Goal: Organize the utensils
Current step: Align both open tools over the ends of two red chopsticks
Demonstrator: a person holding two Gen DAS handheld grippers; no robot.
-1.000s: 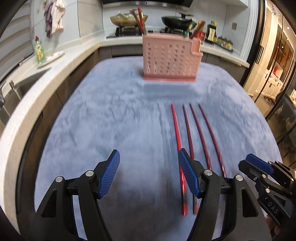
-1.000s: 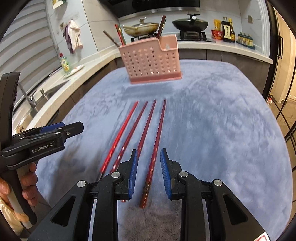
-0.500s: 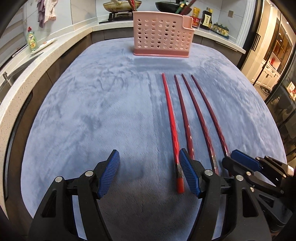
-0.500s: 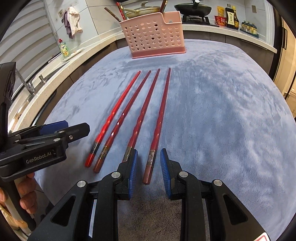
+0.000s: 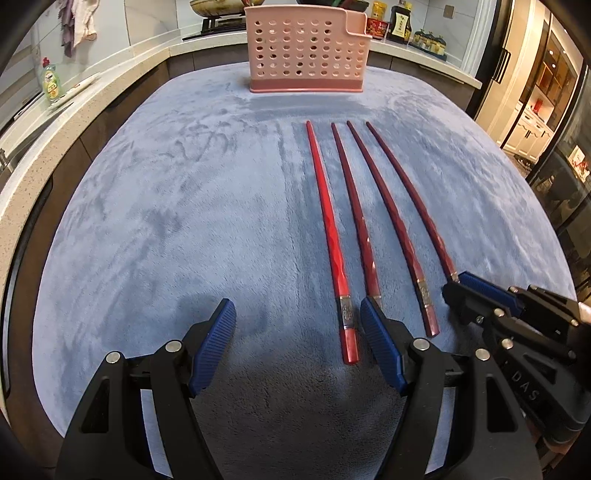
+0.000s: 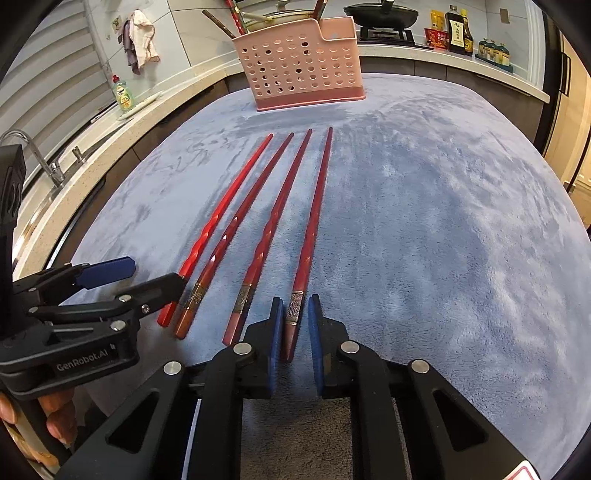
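Several red chopsticks lie side by side on the blue cloth, thick ends toward me. The rightmost chopstick [image 6: 312, 229] has its thick end between the narrowly open jaws of my right gripper [image 6: 295, 314], without visible pinching. The leftmost, bright red chopstick [image 5: 330, 236] lies inside the wide-open left gripper [image 5: 297, 321], close to its right finger. The second chopstick [image 5: 356, 218] runs under that finger. A pink perforated utensil basket [image 5: 308, 51] stands at the far end of the cloth and holds a few utensils [image 6: 232, 18].
The blue cloth [image 5: 166, 206] covers the table. A stone counter with a sink tap [image 6: 37, 155] and a green soap bottle [image 6: 123, 94] runs along the left. A stove with pans and sauce bottles [image 6: 458, 29] sits behind the basket.
Both grippers have drawn back toward the chopsticks' thick near ends and lowered. The right gripper now straddles the end of the rightmost chopstick; the left now brackets the leftmost one.
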